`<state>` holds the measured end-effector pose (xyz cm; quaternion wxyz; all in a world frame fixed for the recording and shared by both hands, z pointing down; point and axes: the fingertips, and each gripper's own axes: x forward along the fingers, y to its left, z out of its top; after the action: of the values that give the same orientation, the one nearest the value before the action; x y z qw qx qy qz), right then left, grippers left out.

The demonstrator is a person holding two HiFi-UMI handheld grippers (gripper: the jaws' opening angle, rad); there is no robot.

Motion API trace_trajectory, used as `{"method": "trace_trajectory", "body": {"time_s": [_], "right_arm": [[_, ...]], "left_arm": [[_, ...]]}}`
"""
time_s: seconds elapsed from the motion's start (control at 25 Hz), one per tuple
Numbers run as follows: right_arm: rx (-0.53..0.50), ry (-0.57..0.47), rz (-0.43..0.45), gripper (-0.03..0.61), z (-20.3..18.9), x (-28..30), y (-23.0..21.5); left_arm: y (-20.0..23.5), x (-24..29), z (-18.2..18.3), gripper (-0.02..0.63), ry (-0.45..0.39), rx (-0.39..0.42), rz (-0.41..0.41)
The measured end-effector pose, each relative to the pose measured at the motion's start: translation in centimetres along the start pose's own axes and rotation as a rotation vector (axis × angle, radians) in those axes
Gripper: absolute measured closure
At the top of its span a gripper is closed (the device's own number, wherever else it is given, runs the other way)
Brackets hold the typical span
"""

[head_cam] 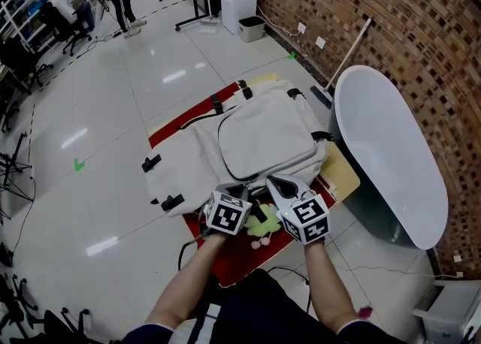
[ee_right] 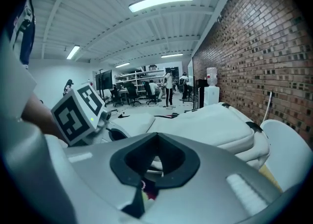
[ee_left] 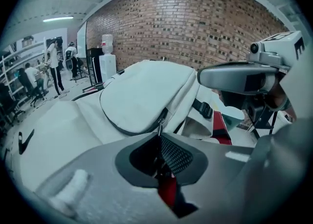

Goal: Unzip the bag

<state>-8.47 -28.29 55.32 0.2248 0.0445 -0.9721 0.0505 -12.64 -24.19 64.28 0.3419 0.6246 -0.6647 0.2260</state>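
Backpack (head_cam: 263, 140) zipper pull (ee_left: 159, 126) is clenched in my left gripper (ee_left: 159, 139) at the backpack's near edge, presumably to drag it open. My right gripper (ee_right: 156, 137), closed on nothing visible, waits alongside. Beyond, the backpack lies on a red mat (head_cam: 233, 260).

Left of the backpack (head_cam: 255, 143) we have open floor (head_cam: 98, 147) to pass. Right of the backpack a white bathtub (head_cam: 387, 155) crowds close, and the brick wall (head_cam: 406, 27) closes off beyond it.

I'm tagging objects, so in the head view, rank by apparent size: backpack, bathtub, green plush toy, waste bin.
1. backpack and bathtub: nearly alike, unranked.
2. green plush toy and waste bin: also alike; the bin sits much farther off.
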Motion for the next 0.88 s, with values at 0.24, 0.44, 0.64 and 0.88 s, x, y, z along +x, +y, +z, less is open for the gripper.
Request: {"method": "trace_trajectory", "body": {"time_s": [0.24, 0.44, 0.64, 0.88], "right_arm": [[-0.087, 0.111, -0.026, 0.572, -1.4, 2.5, 0.8], [-0.097, 0.201, -0.06, 0.572, -2.7, 4.2, 0.9], [-0.082, 0.302, -0.114, 0.572, -4.4, 5.2, 1.1], [-0.041, 0.292, -0.214, 0.572, -3.6, 5.6, 1.5]], "left_arm": [[1.1, -0.9, -0.5, 0.591, 0.024, 0.051, -0.028], [2.4, -2.2, -0.1, 0.592, 0.033, 0.135, -0.061], [4.1, -3.2, -0.3, 0.592, 0.053, 0.212, -0.101], [6.1, -3.3, 0.2, 0.591, 0.063, 0.299, -0.17]]}}
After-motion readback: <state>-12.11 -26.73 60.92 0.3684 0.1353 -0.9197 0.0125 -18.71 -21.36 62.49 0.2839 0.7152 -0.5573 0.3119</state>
